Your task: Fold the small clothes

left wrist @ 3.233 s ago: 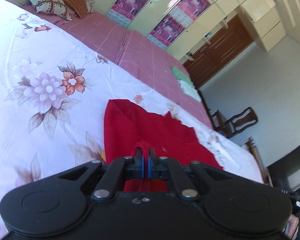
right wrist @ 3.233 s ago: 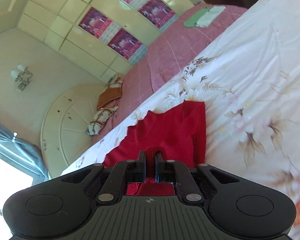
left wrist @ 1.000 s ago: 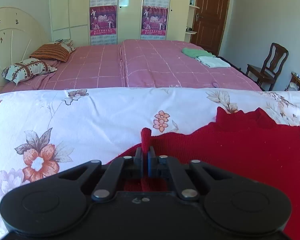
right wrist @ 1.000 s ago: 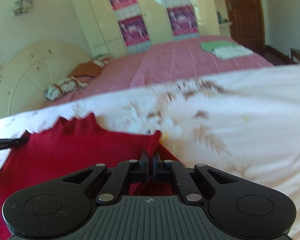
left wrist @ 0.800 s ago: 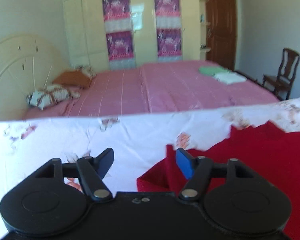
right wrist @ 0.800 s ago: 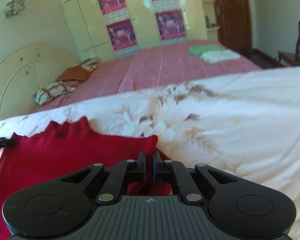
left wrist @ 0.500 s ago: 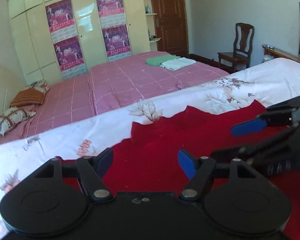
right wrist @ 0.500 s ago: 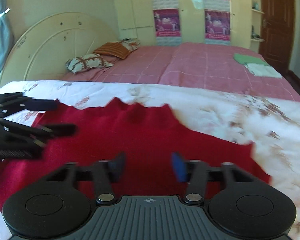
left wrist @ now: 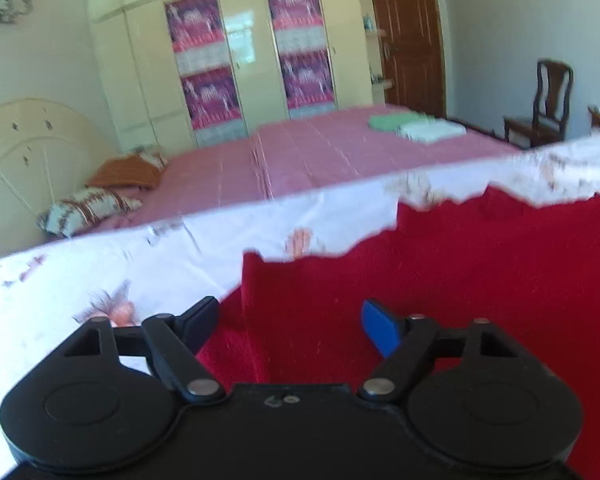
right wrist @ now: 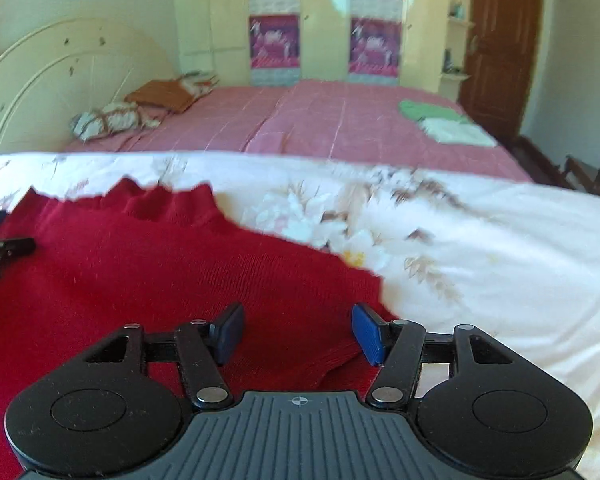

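Lying flat: one red sweater

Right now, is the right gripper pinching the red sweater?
No, the right gripper has its fingers spread wide apart above the red sweater, which lies flat on the floral bedsheet.

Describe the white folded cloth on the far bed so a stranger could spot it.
Look past the floral sheet to the pink checked bed. Near its right edge, by the brown door, lies the white folded cloth, touching a green cloth; it is the paler one.
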A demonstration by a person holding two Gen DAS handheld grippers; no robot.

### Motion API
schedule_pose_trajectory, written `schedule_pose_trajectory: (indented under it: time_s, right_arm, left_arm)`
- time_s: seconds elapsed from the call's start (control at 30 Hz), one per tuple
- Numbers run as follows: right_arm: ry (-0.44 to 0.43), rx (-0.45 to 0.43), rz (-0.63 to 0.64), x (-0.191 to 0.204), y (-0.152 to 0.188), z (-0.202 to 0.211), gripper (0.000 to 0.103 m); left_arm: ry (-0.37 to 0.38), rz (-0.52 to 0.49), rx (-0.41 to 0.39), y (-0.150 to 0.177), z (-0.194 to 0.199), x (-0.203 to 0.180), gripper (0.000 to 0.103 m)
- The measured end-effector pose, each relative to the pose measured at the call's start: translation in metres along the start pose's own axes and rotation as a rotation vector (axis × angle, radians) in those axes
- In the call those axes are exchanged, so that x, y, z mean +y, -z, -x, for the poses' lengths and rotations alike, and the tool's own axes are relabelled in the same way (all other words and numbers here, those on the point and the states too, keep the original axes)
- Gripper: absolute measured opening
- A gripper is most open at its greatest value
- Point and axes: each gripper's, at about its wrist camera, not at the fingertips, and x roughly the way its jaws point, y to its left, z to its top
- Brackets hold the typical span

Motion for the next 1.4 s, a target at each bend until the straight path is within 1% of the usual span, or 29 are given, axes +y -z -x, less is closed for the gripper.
schedule_pose_trajectory:
  time_s: [0.03, 0.07, 0.1, 0.17, 0.23, 0.3, 0.33, 0.4, 0.47, 0.5, 0.57, 0.6, 0.67, 0.7, 0.77, 0.8, 0.9, 0.97, 1.03, 1.13, 1.2, 1.27, 1.3, 1.33, 1.37, 1.4]
  right_arm:
    - [-0.014, -0.031, -0.004, 0.003, -0.001, 0.01, 0.058]
    - [-0.048, -0.051, -0.007, 0.008, 0.0, 0.021, 0.058]
    - [-0.08, -0.058, -0.002, 0.016, 0.002, 0.029, 0.058]
    - [-0.147, -0.035, 0.065, 0.042, 0.01, 0.033, 0.058]
    - [-0.18, -0.008, 0.12, 0.066, 0.019, 0.03, 0.058]
    - [-0.189, 0.029, 0.137, 0.076, 0.027, 0.023, 0.058]
    - [-0.17, 0.035, 0.146, 0.077, 0.031, 0.02, 0.058]
    - [-0.133, 0.03, 0.126, 0.064, 0.038, 0.02, 0.058]
    - [-0.099, 0.028, 0.096, 0.051, 0.043, 0.026, 0.058]
    - [-0.096, 0.028, 0.093, 0.047, 0.044, 0.03, 0.058]
    - [-0.069, 0.012, 0.116, 0.047, 0.048, 0.045, 0.058]
    - [-0.07, -0.018, 0.111, 0.051, 0.051, 0.056, 0.058]
    - [-0.119, -0.053, 0.062, 0.056, 0.055, 0.071, 0.058]
    - [-0.147, -0.058, 0.048, 0.061, 0.058, 0.076, 0.058]
    - [-0.183, -0.047, 0.061, 0.079, 0.067, 0.084, 0.058]
    - [-0.192, -0.037, 0.071, 0.087, 0.071, 0.084, 0.058]
    - [-0.171, -0.017, 0.12, 0.11, 0.083, 0.082, 0.058]
    - [-0.134, 0.01, 0.142, 0.118, 0.093, 0.079, 0.058]
    - [-0.125, -0.001, 0.154, 0.116, 0.103, 0.079, 0.059]
    - [-0.12, 0.011, 0.128, 0.1, 0.107, 0.085, 0.059]
    - [-0.105, 0.022, 0.098, 0.085, 0.111, 0.092, 0.058]
    - [-0.105, 0.022, 0.087, 0.076, 0.12, 0.097, 0.058]
    - [-0.099, 0.014, 0.109, 0.075, 0.126, 0.102, 0.058]
    - [-0.085, 0.013, 0.137, 0.079, 0.126, 0.103, 0.058]
    - [-0.075, 0.018, 0.149, 0.082, 0.124, 0.103, 0.058]
    - [-0.075, 0.015, 0.13, 0.083, 0.12, 0.104, 0.054]
  left_arm:
    - [0.028, 0.011, -0.036, -0.002, 0.013, -0.004, 0.08]
    - [0.065, 0.018, -0.065, -0.005, 0.024, -0.014, 0.083]
    - [0.104, 0.007, -0.071, -0.007, 0.03, -0.029, 0.084]
    - [0.156, -0.038, -0.048, -0.006, 0.033, -0.059, 0.083]
    - [0.177, -0.067, -0.025, 0.001, 0.034, -0.08, 0.084]
    - [0.165, -0.082, 0.033, 0.014, 0.028, -0.085, 0.081]
    - [0.145, -0.092, 0.063, 0.021, 0.024, -0.081, 0.081]
    - [0.135, -0.072, 0.066, 0.036, 0.026, -0.061, 0.089]
    - [0.103, -0.047, 0.08, 0.045, 0.034, -0.039, 0.092]
    - [0.096, -0.027, 0.082, 0.045, 0.042, -0.029, 0.088]
    - [0.088, 0.009, 0.061, 0.043, 0.059, -0.023, 0.08]
    - [0.088, 0.014, 0.041, 0.041, 0.069, -0.024, 0.08]
    - [0.115, 0.024, 0.013, 0.037, 0.084, -0.034, 0.08]
    - [0.131, 0.035, 0.01, 0.036, 0.089, -0.041, 0.082]
    - [0.176, 0.049, 0.021, 0.04, 0.094, -0.059, 0.083]
    - [0.189, 0.041, 0.035, 0.044, 0.094, -0.07, 0.083]
    - [0.199, 0.033, 0.081, 0.064, 0.089, -0.091, 0.082]
    - [0.187, 0.069, 0.084, 0.077, 0.089, -0.089, 0.084]
    - [0.179, 0.101, 0.085, 0.083, 0.094, -0.078, 0.084]
    - [0.137, 0.11, 0.098, 0.09, 0.103, -0.057, 0.085]
    - [0.15, 0.132, 0.115, 0.097, 0.106, -0.042, 0.085]
    - [0.158, 0.119, 0.116, 0.097, 0.108, -0.038, 0.085]
    - [0.153, 0.116, 0.121, 0.094, 0.109, -0.04, 0.084]
    - [0.147, 0.12, 0.117, 0.09, 0.111, -0.041, 0.083]
    - [0.13, 0.124, 0.099, 0.086, 0.115, -0.042, 0.079]
    - [0.113, 0.126, 0.083, 0.083, 0.117, -0.043, 0.08]
